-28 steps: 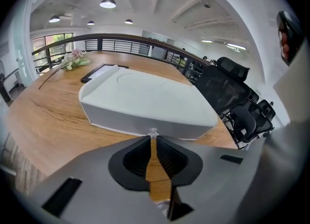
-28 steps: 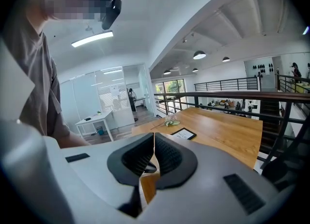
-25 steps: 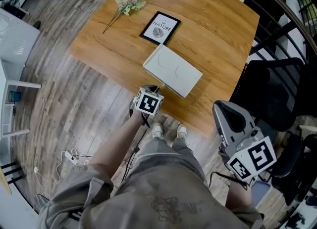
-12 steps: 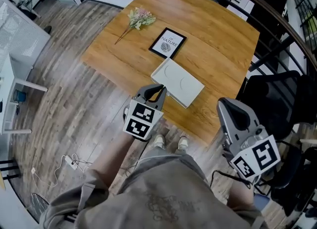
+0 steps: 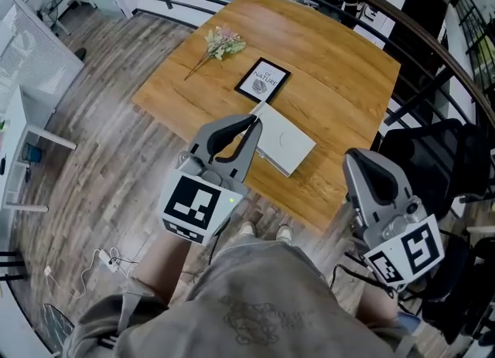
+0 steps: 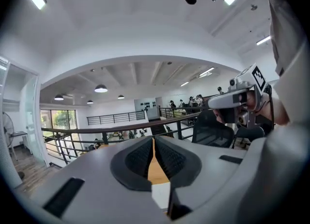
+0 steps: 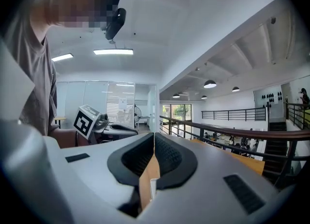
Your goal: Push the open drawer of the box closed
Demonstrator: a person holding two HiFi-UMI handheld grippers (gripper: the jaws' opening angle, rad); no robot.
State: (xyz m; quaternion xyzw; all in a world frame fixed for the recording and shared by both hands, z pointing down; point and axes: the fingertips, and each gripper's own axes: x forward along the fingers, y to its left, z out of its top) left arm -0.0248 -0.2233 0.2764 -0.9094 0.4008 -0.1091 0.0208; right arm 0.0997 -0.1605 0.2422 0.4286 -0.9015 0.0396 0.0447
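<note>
Head view: the left tongs have risen and drawn back toward the person. A second ago they sat low against the near edge of the white box. Their jaws have narrowed to a thin slit with nothing between them. The box now lies on the wooden bench just beyond and below their tips. This suggests the push is done and the left tongs are withdrawing.

The box looks like a flat, pale slab with rounded corners. No drawer can be seen sticking out of it, so the drawer is probably closed.

The right tongs, off to the right of the box, are pressed together and empty.
</note>
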